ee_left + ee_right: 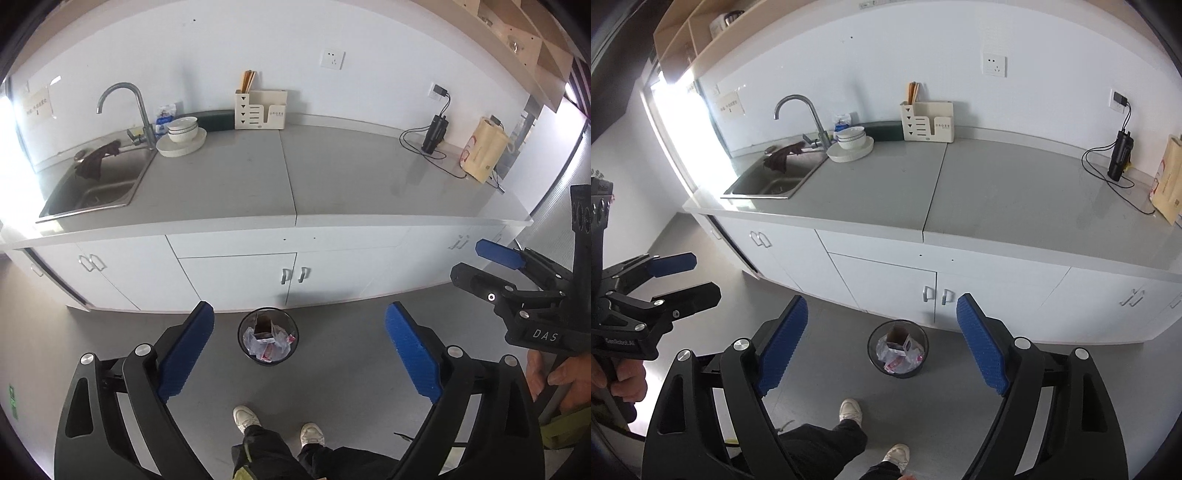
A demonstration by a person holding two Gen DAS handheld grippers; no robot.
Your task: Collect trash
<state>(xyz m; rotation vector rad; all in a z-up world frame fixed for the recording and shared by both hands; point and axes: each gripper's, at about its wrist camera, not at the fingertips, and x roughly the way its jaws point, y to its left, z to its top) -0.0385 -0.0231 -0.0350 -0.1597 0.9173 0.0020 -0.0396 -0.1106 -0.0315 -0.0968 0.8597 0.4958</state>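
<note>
A round black mesh trash bin (268,336) stands on the grey floor just before the white cabinet doors (236,277), holding crumpled plastic wrappers and a small open carton. Above it, left gripper (299,354) and right gripper (882,343) hang released, empty.

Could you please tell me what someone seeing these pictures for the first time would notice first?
Most likely the small black bin on the grey floor in front of the white cabinets, already holding wrappers and a brown carton. Both the left gripper and right gripper hang open and empty above it. Behind lies a long grey counter, with a sink at its left end and stacked white bowls beside the tap.
</note>
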